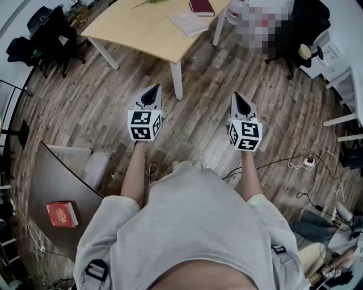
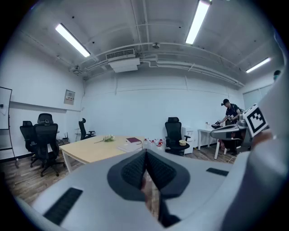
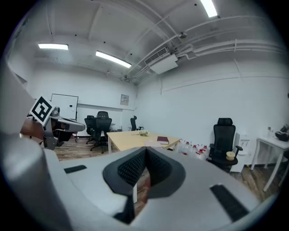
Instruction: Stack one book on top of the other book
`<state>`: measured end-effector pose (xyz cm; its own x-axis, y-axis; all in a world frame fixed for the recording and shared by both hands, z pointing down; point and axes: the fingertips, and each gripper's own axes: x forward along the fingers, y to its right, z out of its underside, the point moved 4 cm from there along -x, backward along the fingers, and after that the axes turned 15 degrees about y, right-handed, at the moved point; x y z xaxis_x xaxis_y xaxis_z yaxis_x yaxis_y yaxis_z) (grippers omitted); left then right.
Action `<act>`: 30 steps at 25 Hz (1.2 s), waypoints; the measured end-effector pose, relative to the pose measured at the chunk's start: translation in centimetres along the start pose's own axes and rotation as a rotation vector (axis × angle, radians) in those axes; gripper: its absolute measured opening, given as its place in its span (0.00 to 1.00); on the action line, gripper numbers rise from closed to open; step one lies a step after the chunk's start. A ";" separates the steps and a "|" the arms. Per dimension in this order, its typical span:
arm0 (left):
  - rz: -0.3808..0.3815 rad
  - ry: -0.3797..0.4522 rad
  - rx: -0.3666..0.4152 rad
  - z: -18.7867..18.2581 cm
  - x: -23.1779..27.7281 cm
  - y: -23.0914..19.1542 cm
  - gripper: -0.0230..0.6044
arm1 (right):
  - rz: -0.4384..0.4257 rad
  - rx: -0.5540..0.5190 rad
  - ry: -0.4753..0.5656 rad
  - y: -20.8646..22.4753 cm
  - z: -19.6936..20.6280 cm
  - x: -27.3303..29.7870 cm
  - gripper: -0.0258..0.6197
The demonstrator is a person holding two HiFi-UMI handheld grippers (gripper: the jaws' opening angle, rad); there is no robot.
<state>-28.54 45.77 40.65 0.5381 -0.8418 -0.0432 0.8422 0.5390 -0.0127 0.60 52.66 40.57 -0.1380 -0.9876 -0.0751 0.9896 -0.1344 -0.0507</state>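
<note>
Two books lie on the light wooden table [image 1: 142, 28] ahead: a dark red book [image 1: 201, 7] and a pale grey book [image 1: 190, 24] just in front of it, apart from each other. The left gripper view shows the dark red book [image 2: 133, 140] and the pale book [image 2: 128, 146] far off; the right gripper view has the dark red one [image 3: 163, 140] too. My left gripper [image 1: 152, 92] and right gripper [image 1: 239, 98] hover side by side over the floor, well short of the table. Both are shut with nothing between the jaws.
A red book [image 1: 62, 214] rests on a dark brown table [image 1: 51, 175] at lower left. Black office chairs [image 1: 48, 31] stand left of the table, another chair [image 2: 174, 135] beyond it. Cables [image 1: 306, 164] trail on the wooden floor at right. A person [image 2: 231, 110] stands at a far desk.
</note>
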 end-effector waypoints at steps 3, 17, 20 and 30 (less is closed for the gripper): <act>0.001 0.000 -0.002 0.0 0.0 -0.1 0.05 | 0.000 0.000 -0.003 -0.1 0.1 0.0 0.04; 0.009 -0.010 -0.005 0.5 0.1 0.8 0.05 | -0.005 -0.010 -0.019 0.1 0.6 -0.5 0.04; 0.048 0.005 -0.009 0.6 0.4 1.4 0.08 | -0.011 0.012 0.020 0.3 0.3 -0.4 0.05; 0.134 -0.030 -0.059 1.9 1.3 3.1 0.61 | -0.166 0.057 0.042 -1.3 0.9 1.0 0.75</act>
<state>-25.17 46.35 42.44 0.6473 -0.7620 -0.0190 0.7596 0.6469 -0.0676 -0.78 51.78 41.42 -0.3003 -0.9472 -0.1121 0.9535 -0.3012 -0.0092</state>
